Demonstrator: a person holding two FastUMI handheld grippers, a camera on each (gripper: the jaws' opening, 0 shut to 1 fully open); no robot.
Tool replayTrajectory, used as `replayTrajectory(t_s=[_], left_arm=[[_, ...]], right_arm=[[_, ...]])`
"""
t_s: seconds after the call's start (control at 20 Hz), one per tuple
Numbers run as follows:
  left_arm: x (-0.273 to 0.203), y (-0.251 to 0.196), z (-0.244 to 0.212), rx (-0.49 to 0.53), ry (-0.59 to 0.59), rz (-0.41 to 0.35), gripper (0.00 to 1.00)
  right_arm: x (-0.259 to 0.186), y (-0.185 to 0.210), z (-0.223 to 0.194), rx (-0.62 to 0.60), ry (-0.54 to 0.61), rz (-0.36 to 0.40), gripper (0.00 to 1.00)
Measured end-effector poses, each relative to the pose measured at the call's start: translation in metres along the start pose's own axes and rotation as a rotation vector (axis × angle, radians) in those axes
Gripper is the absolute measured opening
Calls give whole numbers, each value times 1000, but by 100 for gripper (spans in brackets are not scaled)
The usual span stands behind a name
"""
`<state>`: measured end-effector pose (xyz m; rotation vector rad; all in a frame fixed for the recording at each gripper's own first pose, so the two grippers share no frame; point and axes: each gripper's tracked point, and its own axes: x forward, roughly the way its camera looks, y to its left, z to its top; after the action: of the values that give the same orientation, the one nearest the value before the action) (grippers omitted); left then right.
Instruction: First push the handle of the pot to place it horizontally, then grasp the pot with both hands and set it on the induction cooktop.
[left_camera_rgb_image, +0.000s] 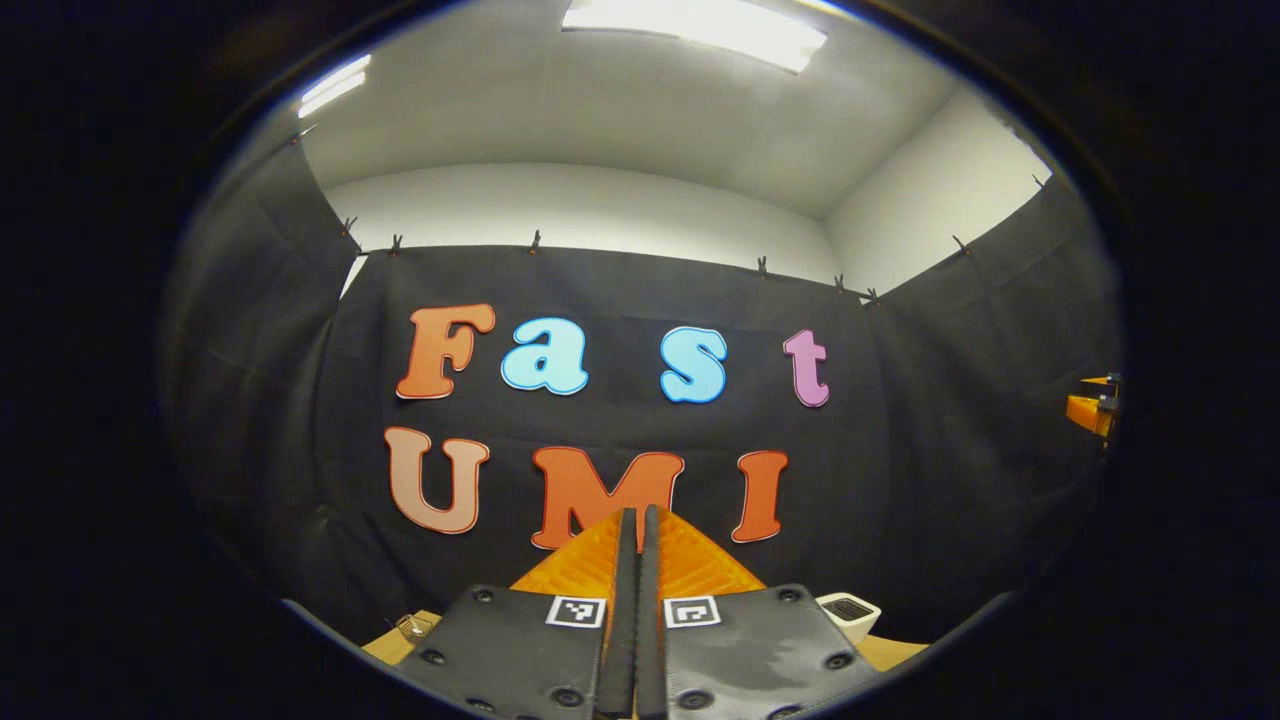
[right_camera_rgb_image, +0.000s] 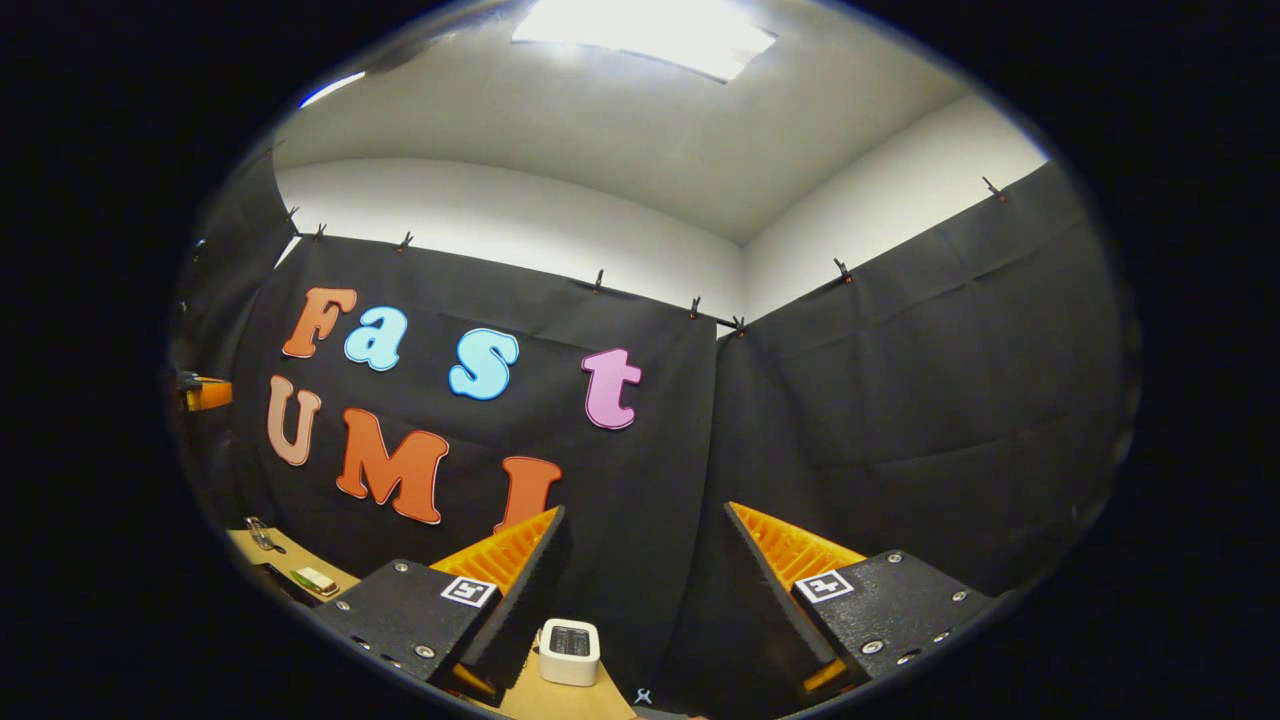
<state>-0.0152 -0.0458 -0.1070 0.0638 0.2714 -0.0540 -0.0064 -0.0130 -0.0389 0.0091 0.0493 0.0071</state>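
black cloth wall (right_camera_rgb_image: 900, 400), white upper wall (left_camera_rgb_image: 600, 205) and ceiling (left_camera_rgb_image: 640, 100), tan table (right_camera_rgb_image: 560, 700), white box (right_camera_rgb_image: 570, 652) with dark top, black-and-white square tags (left_camera_rgb_image: 575, 611), possibly green-white item (right_camera_rgb_image: 314, 578)

Table (right_camera_rgb_image: 560, 700): tan top, seen only as low slivers in both gripper views. On it: a small white box-shaped device (right_camera_rgb_image: 569, 651) with a dark top; near the left edge, small unclear items (right_camera_rgb_image: 315, 579).
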Motion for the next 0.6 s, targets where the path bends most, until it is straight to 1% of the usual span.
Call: replayTrajectory(t_s=[0.1, 0.2, 0.35, 0.5, 0.55, 0.6], left_arm=[[-1, -14, -20, -14, 54, -26, 7], [-3, -25, -48, -38, 127, -25, 7], [-12, -47, -96, -44, 254, -27, 7], [-24, -70, -157, -76, 424, -48, 7], [-29, -78, -178, -88, 481, -54, 10], [-36, -85, -195, -94, 532, -59, 8]], right_arm=[[-2, -5, -4, -1, 7, 1, 93], [-3, -7, -9, -1, 15, 6, 93], [-3, -11, -16, 0, 24, 19, 93], [-6, -18, -24, 7, 35, 33, 93], [-6, -21, -26, 10, 39, 37, 93], [-5, -23, -30, 13, 43, 43, 93]])
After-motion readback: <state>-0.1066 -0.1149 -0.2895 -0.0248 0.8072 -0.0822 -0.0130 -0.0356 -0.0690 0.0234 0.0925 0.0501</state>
